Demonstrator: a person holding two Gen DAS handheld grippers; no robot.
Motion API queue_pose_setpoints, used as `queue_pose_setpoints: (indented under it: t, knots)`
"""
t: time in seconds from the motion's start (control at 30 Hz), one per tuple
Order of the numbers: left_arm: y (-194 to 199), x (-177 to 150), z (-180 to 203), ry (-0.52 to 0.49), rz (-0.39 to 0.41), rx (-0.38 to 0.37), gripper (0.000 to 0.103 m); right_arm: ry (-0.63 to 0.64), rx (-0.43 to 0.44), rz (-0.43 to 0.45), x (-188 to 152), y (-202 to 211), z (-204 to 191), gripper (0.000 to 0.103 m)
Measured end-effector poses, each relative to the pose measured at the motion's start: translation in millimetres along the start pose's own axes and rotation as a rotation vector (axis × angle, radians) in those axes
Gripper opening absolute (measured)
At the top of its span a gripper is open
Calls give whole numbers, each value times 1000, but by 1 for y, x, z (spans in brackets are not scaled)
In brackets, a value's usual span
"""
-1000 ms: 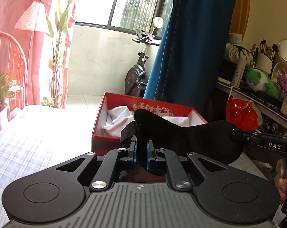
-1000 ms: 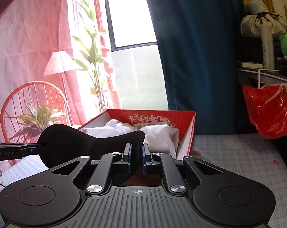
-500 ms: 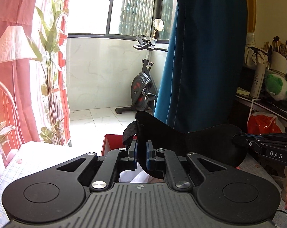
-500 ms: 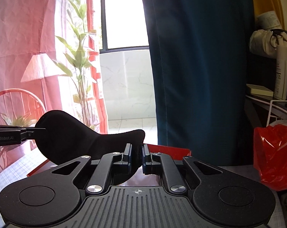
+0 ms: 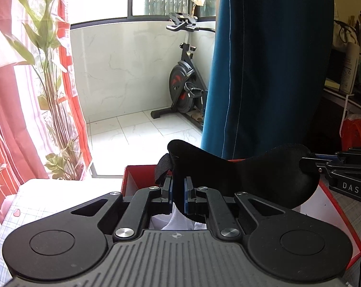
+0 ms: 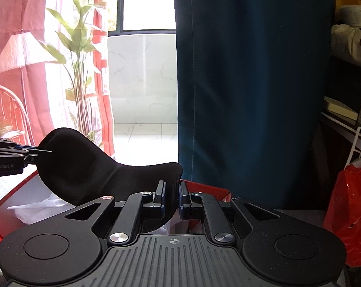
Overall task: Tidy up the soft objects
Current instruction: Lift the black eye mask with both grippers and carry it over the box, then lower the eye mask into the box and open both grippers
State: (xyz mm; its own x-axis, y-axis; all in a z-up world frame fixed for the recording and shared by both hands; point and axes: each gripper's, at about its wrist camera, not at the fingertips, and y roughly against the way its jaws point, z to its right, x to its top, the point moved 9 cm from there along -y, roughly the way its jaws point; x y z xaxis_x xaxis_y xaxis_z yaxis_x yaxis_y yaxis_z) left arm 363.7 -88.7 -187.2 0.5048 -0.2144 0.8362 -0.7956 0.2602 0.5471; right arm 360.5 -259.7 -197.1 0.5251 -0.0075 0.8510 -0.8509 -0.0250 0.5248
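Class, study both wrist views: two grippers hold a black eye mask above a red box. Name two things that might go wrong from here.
1. The left gripper and right gripper each pinch only one end of the black eye mask; a slip could leave it dangling.
2. The red box already holds white fabric; the mask may settle on top and catch the rim.

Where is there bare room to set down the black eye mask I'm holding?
Bare box floor lies between the red box wall and the white cloth. The checked cover left of the box is free. The middle is crowded: both grippers stretch the eye mask over the cloth.
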Motion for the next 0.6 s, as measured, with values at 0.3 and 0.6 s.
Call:
queue_pose_setpoints:
  t: [0.3,0.6]
  knots:
    - [-21,-13,-2,-16,-112,11,10,19,-24,-113,-19,-23,-4,10]
    - [-20,-12,-5,-32,-124,18,19,15,-54,-155,-29,-27,1,17]
